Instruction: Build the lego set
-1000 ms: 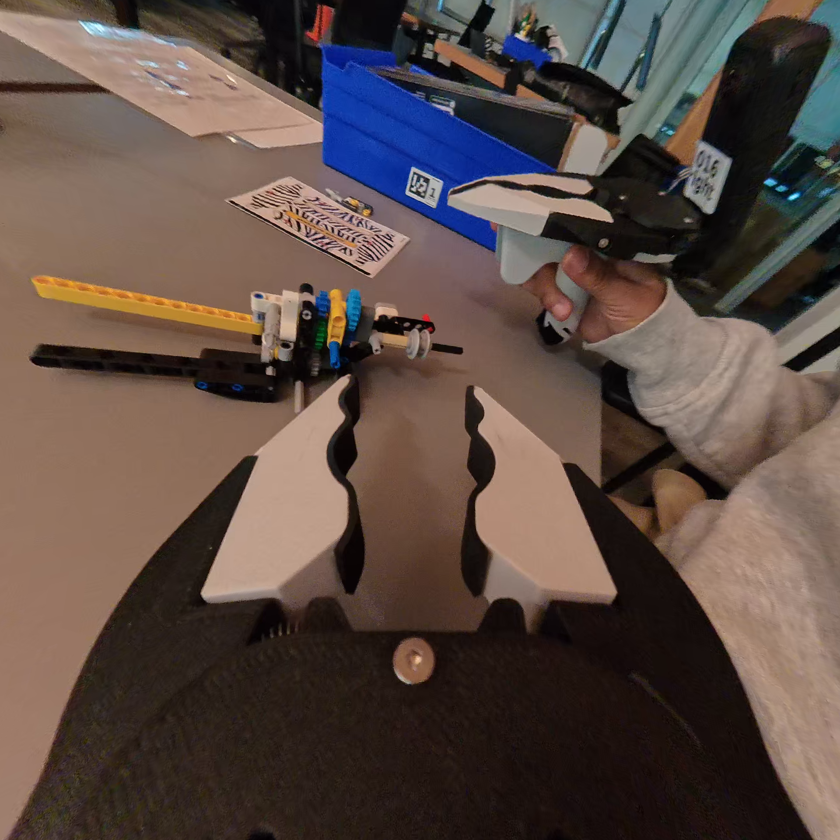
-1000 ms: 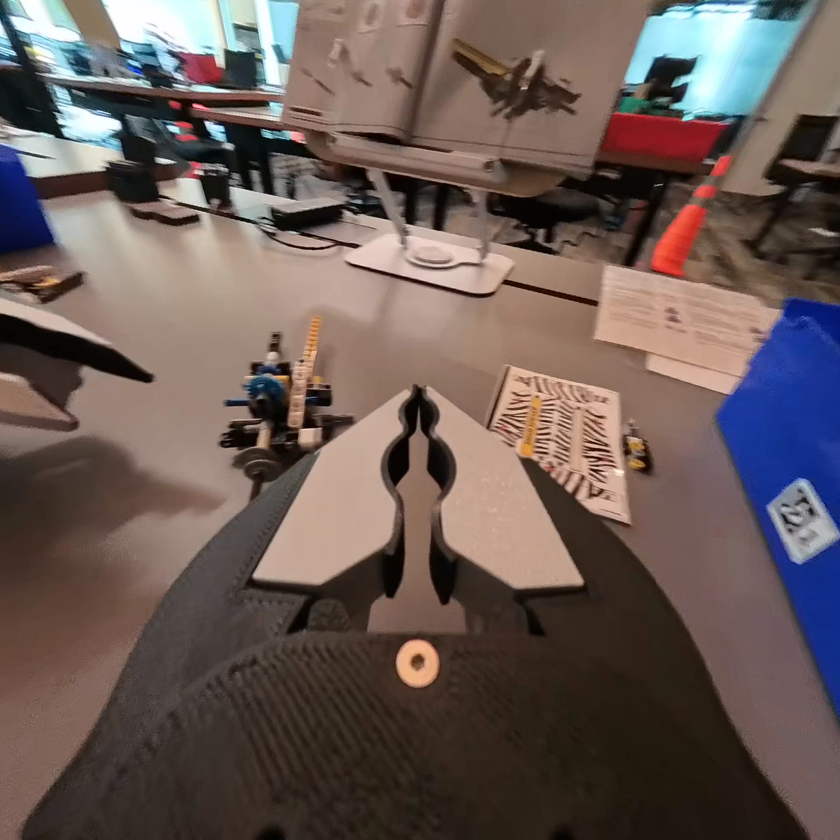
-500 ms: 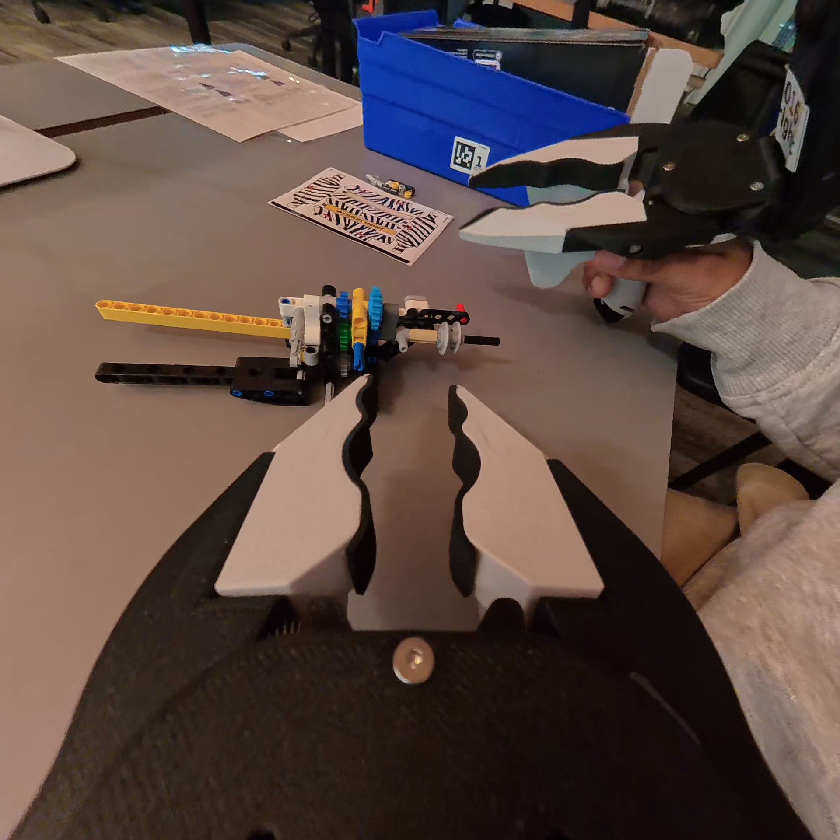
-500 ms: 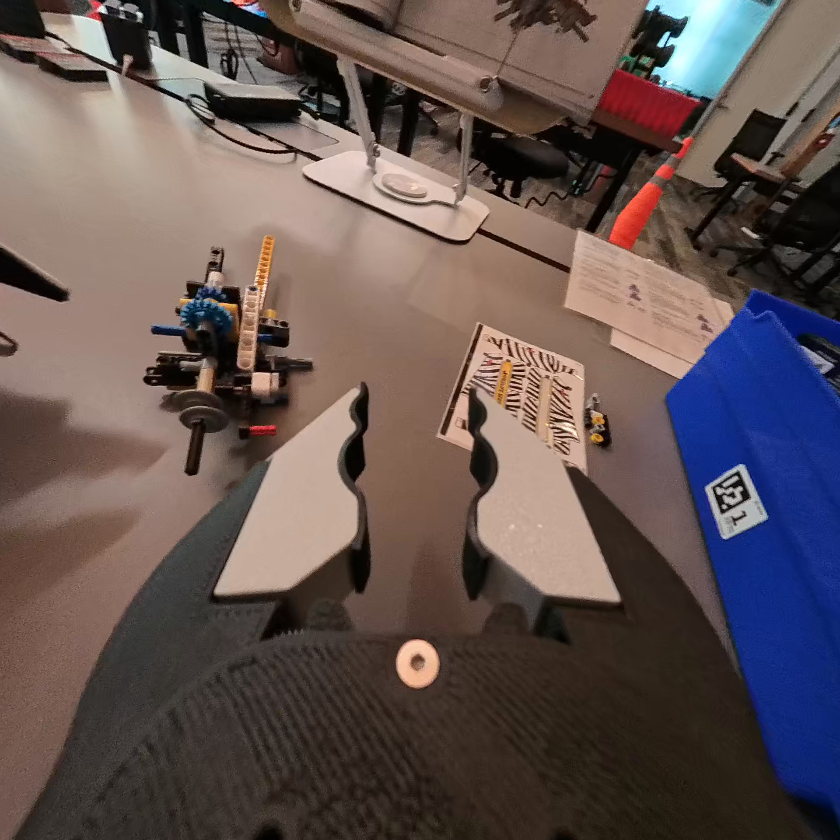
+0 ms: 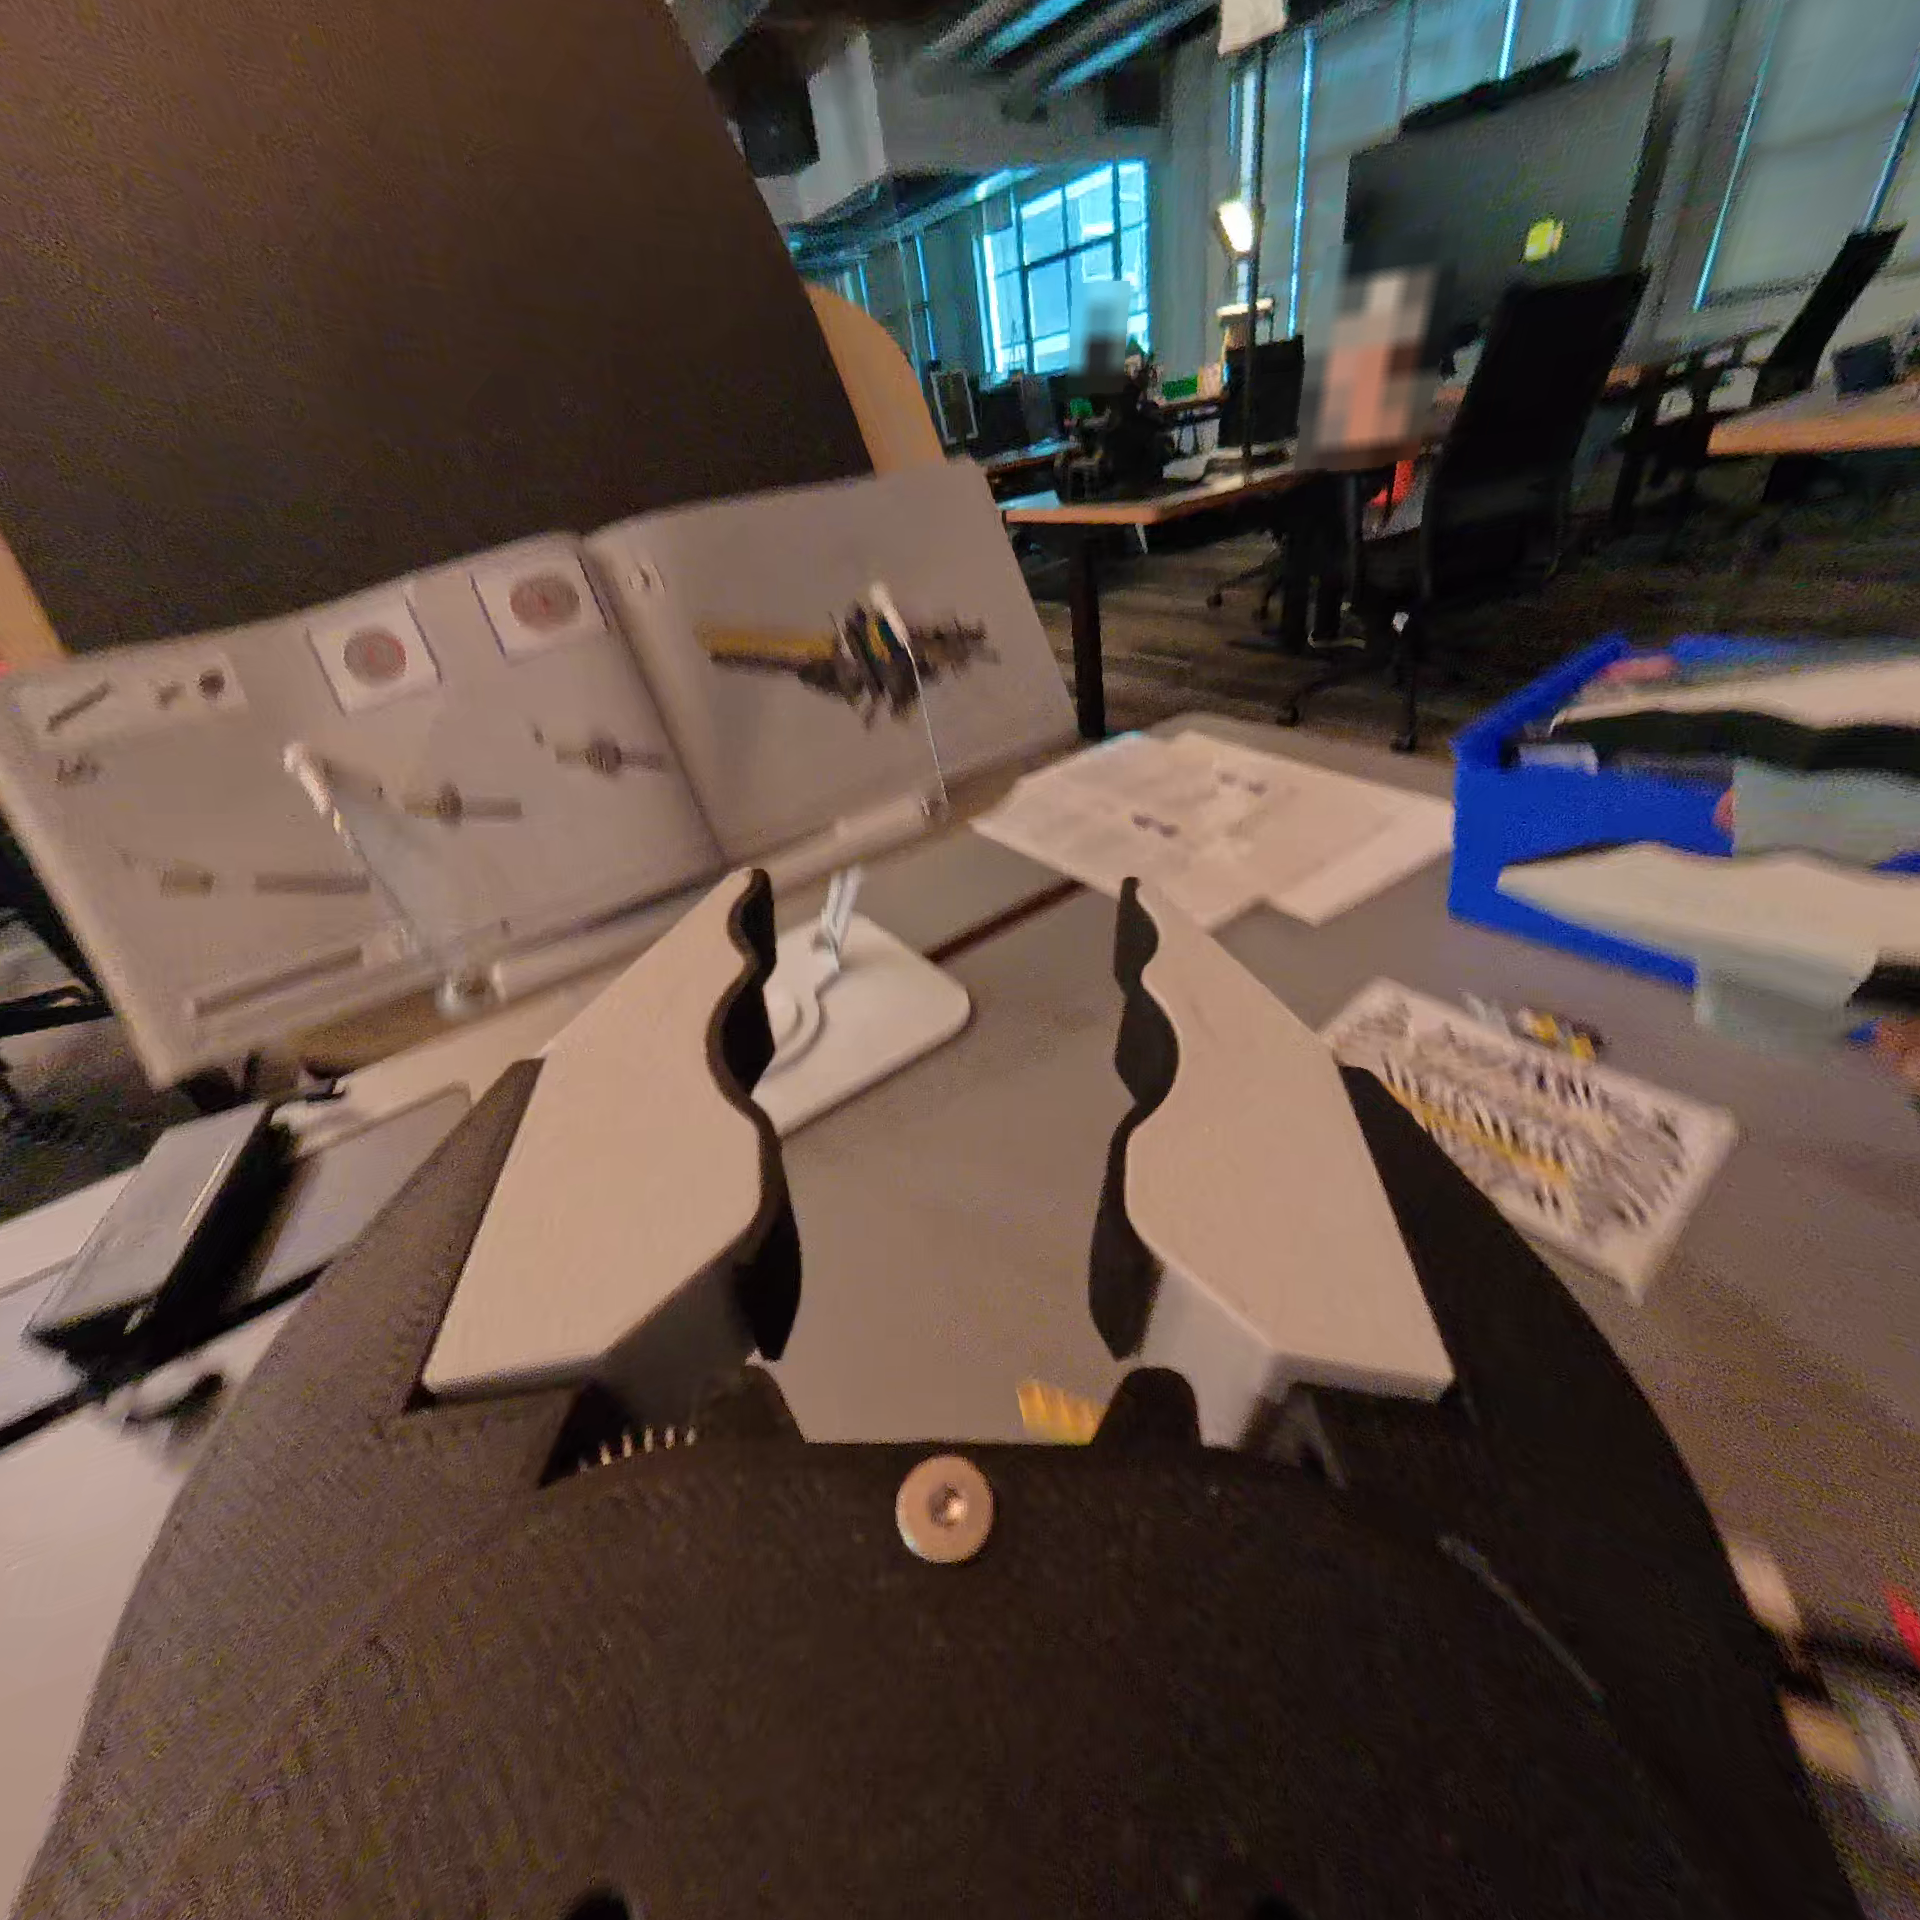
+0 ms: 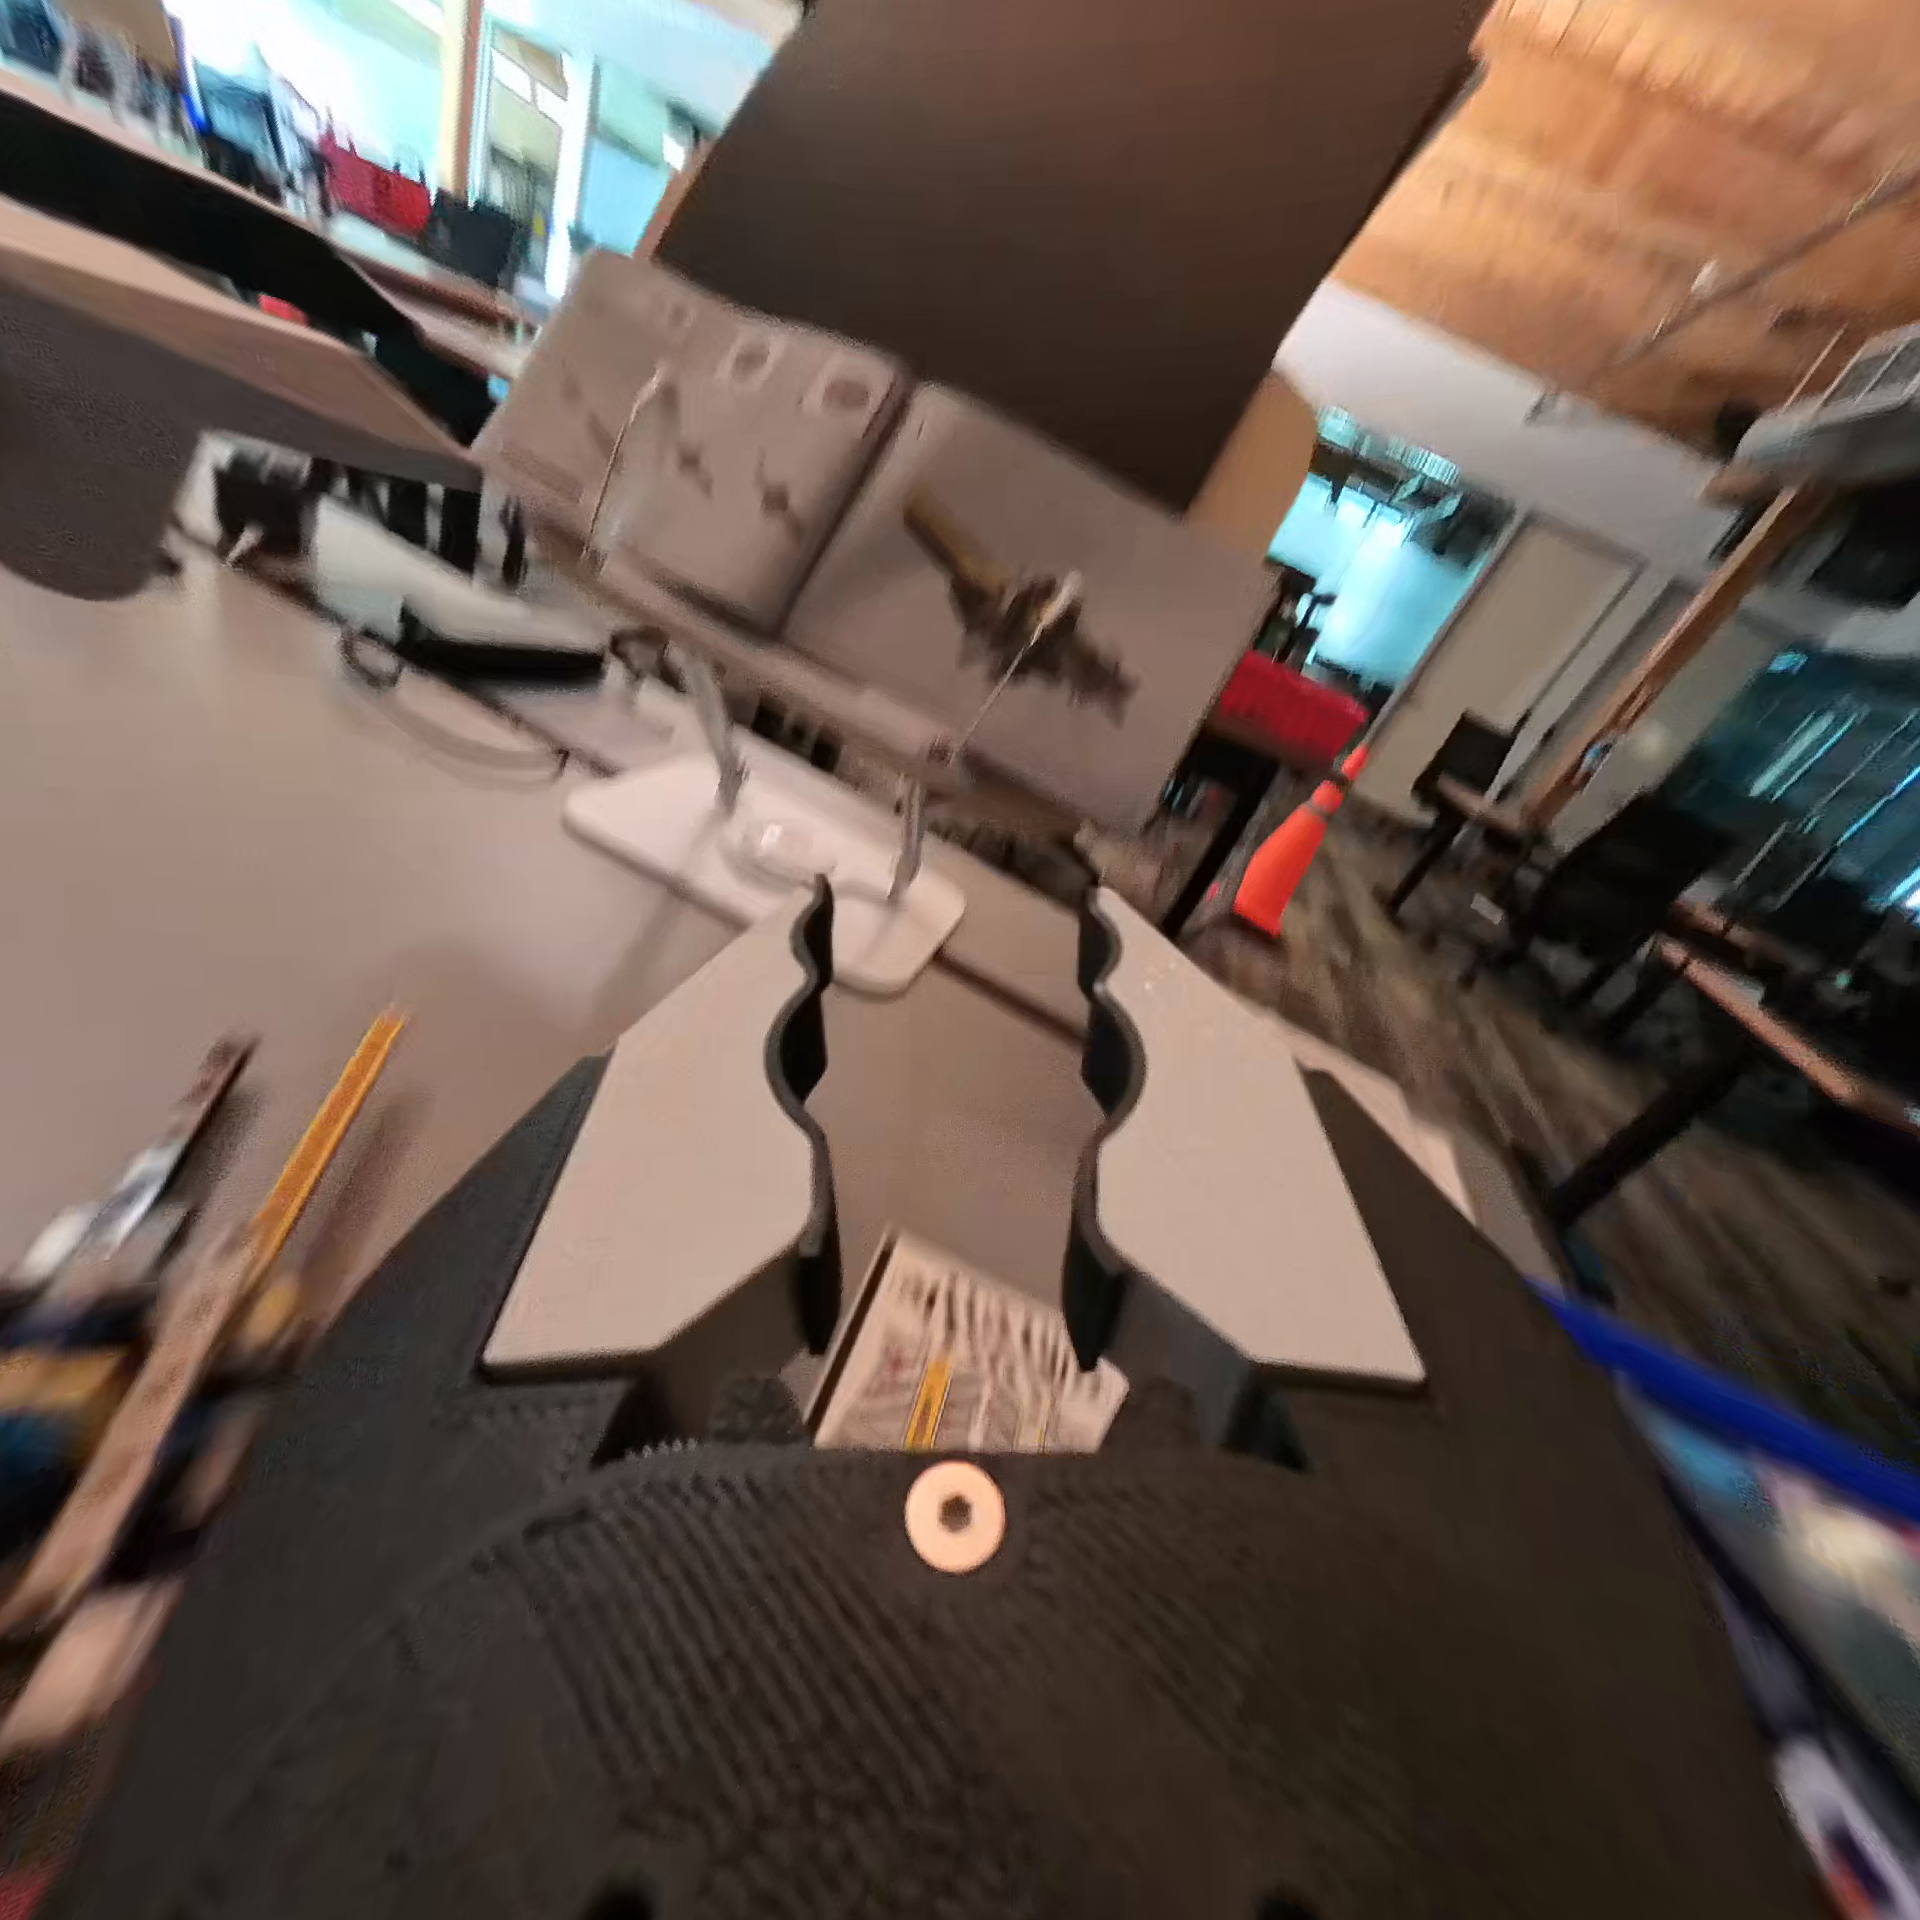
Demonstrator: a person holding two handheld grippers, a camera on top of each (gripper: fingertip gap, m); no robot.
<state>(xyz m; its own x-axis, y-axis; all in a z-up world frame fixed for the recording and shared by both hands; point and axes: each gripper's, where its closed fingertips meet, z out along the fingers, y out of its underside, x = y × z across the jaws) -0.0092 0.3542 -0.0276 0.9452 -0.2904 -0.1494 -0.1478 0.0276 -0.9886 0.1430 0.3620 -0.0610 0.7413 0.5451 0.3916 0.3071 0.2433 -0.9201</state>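
Observation:
The lego model (image 6: pixel 156 1299) lies on the grey table (image 6: pixel 260 831) at the left of the right wrist view, blurred, with its long yellow beam (image 6: pixel 332 1122) pointing away. In the left wrist view only a yellow bit (image 5: pixel 1055 1408) of it shows low between the jaws. My left gripper (image 5: pixel 940 894) is open and empty, above the table, pointing at the open instruction booklet (image 5: pixel 520 748) on its stand. My right gripper (image 6: pixel 956 904) is open and empty, above the striped sticker sheet (image 6: pixel 966 1361). It also shows blurred in the left wrist view (image 5: pixel 1714 914).
The blue bin (image 5: pixel 1558 831) stands at the right, with the sticker sheet (image 5: pixel 1527 1122) and a small part in front of it. Loose papers (image 5: pixel 1195 821) lie behind. A black device (image 5: pixel 156 1236) lies at the left. The stand's white base (image 6: pixel 769 852) is ahead. An orange cone (image 6: pixel 1294 852) stands on the floor.
Both grippers have risen and tilted up towards the booklet. The right gripper went from shut to open, and the left has opened wider. The model has dropped out of the left view.

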